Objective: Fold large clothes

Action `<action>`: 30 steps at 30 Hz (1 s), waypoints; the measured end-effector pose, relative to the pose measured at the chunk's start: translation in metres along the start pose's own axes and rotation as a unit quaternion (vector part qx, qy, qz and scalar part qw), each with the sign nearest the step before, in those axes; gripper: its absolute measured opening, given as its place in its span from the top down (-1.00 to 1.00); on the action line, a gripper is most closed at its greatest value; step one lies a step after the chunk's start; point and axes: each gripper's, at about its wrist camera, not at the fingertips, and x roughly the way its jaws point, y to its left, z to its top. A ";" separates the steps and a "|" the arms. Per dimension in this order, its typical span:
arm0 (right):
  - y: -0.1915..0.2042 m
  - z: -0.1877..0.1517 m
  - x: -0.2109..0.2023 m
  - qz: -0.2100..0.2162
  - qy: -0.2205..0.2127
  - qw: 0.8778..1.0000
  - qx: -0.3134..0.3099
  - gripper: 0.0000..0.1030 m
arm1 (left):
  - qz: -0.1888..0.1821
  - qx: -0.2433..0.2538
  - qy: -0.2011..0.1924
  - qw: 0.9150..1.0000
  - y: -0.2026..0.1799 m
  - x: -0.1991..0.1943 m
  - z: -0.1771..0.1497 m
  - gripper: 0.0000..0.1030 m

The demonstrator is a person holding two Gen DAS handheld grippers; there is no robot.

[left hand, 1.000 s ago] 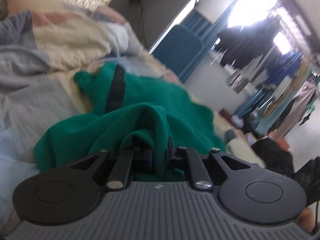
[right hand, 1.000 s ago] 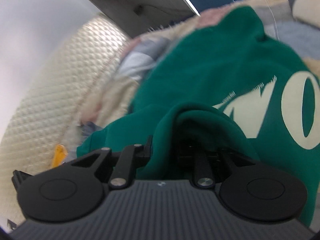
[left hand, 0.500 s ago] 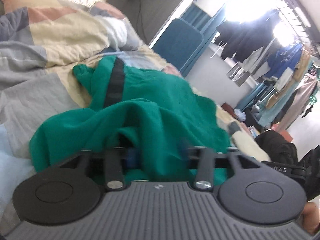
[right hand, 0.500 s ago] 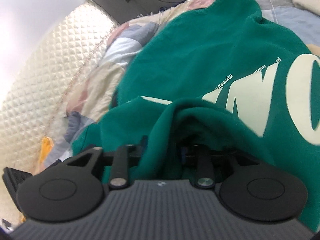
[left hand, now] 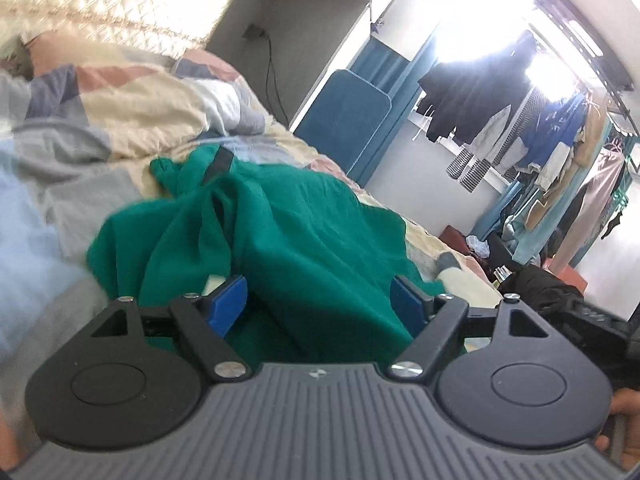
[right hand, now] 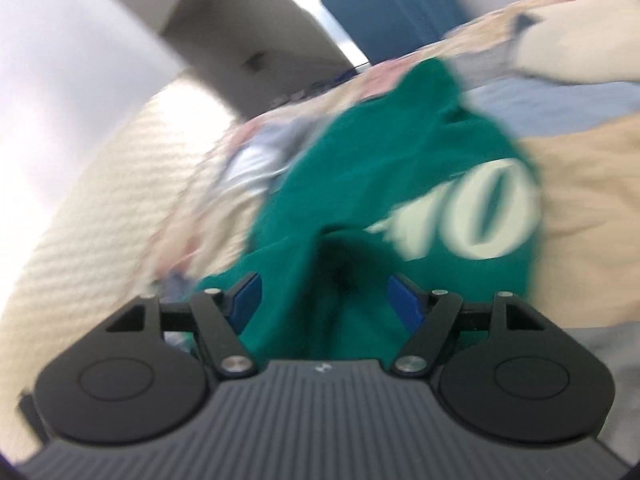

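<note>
Nearest you, your left gripper [left hand: 320,300] was opening, its blue pads [left hand: 230,298] standing apart with a fold of the green sweatshirt [left hand: 288,232] lying between them but not pressed by either pad. Your right gripper [right hand: 324,300] was opening too, its blue pads [right hand: 404,300] clear of the cloth, and a dark hollow in the same green sweatshirt [right hand: 360,176] sat in the gap between them.

The sweatshirt lay crumpled on the patchwork quilt [left hand: 132,112] of the bed, bunched toward you and spreading away. In the right wrist view you could see large cream lettering [right hand: 468,216] on it; the frame was blurred, and only a shape like an "O" with part of another letter beside it could be made out. A dark strip [left hand: 218,164] ran along the garment's far end in the left wrist view.

Beyond the sweatshirt rose the quilted cream headboard [left hand: 120,4]. Farther off stood a blue padded panel [left hand: 344,120], and past it a rail of hanging clothes [left hand: 532,136] against a bright window. No container showed clearly in either view.
</note>
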 end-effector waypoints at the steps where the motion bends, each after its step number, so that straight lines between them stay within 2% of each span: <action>1: -0.007 0.001 -0.001 -0.019 -0.006 1.000 0.015 -0.43 | -0.001 -0.002 0.003 1.000 0.000 -0.001 -0.004 -0.59; 5: -0.039 0.004 -0.002 -0.070 -0.024 0.992 0.107 -0.43 | 0.001 0.012 0.026 1.000 -0.010 0.003 -0.016 -0.59; 8: -0.057 0.002 0.001 -0.104 -0.026 0.982 0.154 -0.42 | -0.005 0.020 0.037 0.999 -0.013 0.009 -0.022 -0.59; 12: -0.085 -0.009 0.015 -0.092 0.010 0.969 0.228 -0.42 | -0.008 0.018 0.067 0.998 -0.012 0.026 -0.031 -0.59; 17: -0.092 -0.021 0.047 -0.063 0.051 0.963 0.257 -0.39 | -0.023 -0.002 0.099 0.995 -0.010 0.045 -0.040 -0.60; 20: -0.085 -0.023 0.054 -0.044 0.060 0.964 0.254 -0.14 | -0.024 -0.013 0.102 0.994 -0.007 0.050 -0.041 -0.62; 22: -0.076 -0.019 0.049 -0.032 0.055 0.972 0.228 0.21 | -0.028 -0.029 0.101 0.994 -0.002 0.053 -0.040 -0.63; 25: -0.066 -0.015 0.036 0.007 0.039 0.978 0.206 0.60 | -0.044 -0.061 0.095 0.993 0.008 0.053 -0.037 -0.66; 30: -0.045 0.001 0.001 0.090 -0.029 0.984 0.148 0.80 | -0.089 -0.112 0.070 0.987 0.020 0.048 -0.029 -0.66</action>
